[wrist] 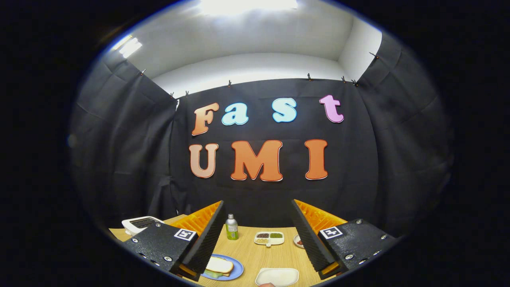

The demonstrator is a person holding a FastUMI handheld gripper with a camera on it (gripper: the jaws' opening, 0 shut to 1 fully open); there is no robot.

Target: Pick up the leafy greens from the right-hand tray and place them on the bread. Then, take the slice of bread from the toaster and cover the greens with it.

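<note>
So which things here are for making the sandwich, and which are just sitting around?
For the job: blue plate with bread over greens; toaster; white tray; the open gripper.

Just sitting: green bottle; divided dish; small dish.

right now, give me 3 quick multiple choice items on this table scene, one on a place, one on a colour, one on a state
1. Where does the bottle stand?
A. on the blue plate
B. beyond the fingers, beside the divided dish
C. inside the toaster

2. What colour is the plate under the bread?
A. blue
B. red
C. black

3. How is the gripper?
A. shut on the bread
B. shut on the bottle
C. open, holding nothing

Key: 1 B, it stands upright on the table left of the dish; 2 A, a blue rim shows round the bread; 3 C, the fingers stand wide apart with table between.
</note>
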